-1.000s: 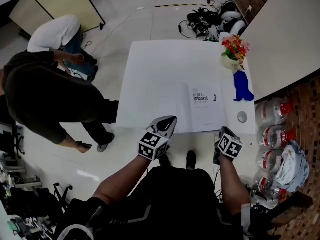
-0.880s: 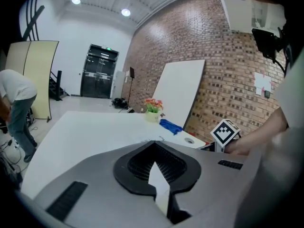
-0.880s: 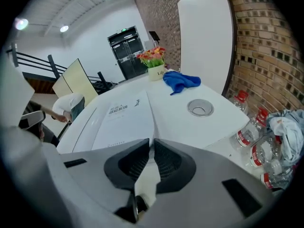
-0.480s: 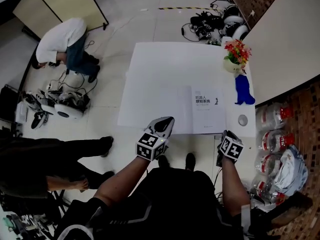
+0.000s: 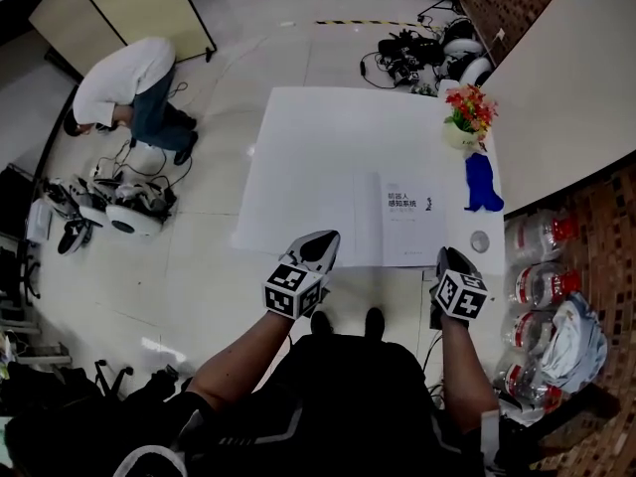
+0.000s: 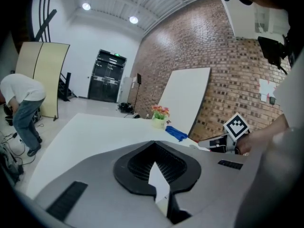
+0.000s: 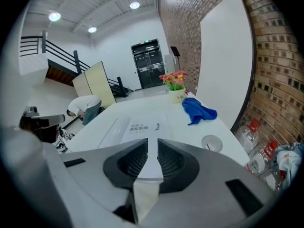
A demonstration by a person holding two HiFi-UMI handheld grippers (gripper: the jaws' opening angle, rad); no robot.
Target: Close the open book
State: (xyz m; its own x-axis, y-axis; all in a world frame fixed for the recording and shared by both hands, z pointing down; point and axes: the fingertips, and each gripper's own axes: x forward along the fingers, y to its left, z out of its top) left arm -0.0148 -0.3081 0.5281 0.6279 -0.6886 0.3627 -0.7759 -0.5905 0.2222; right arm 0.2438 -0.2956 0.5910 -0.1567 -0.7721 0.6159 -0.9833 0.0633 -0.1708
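A white book lies open on the white table near its front edge, the printed cover page to the right and a plain page to the left. My left gripper hovers at the table's front edge, just left of the book, with its fingertips together and nothing held. My right gripper hangs off the front right corner, short of the book. Its jaws have just been opening and stand a little apart with nothing between them. The book shows through that gap in the right gripper view.
A flower pot, a blue cloth and a small round lid line the table's right side. A person bends over gear on the floor at far left. Water bottles stand right of the table.
A person in dark clothes at the left has walked out of view. My right gripper has risen a little at the table's corner; the left has barely moved.
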